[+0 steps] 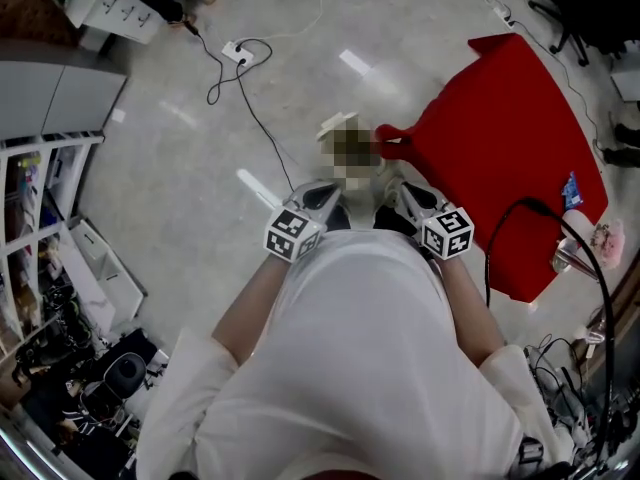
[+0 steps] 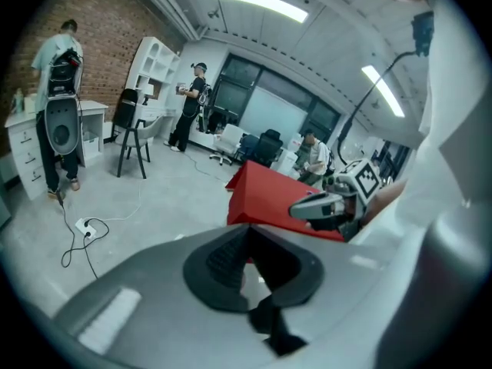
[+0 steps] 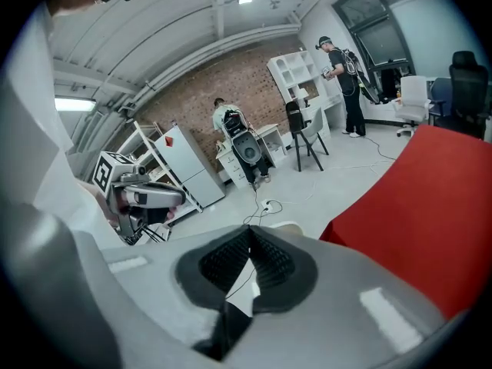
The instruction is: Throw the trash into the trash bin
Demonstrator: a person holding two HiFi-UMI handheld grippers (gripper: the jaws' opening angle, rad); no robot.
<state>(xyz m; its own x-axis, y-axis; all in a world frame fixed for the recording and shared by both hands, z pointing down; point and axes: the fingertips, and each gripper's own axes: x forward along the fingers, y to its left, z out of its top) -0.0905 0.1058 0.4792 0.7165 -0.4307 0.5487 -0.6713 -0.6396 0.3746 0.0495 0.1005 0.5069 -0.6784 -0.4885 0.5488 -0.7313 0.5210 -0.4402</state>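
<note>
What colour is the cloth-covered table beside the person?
Red; the table shows best in the head view.

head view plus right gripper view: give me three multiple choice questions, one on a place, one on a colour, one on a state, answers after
1. In the head view, the red table stands:
A) to the person's left
B) to the person's right
C) behind the person

2. The person's shirt is:
A) white
B) black
C) green

3. The right gripper is:
A) wide open
B) shut on a can
C) shut and empty

Answers:
1 B, the table fills the right side of the head view.
2 A, the shirt shows white across the lower head view.
3 C, in the right gripper view its jaws meet at the tips with nothing between them.
</note>
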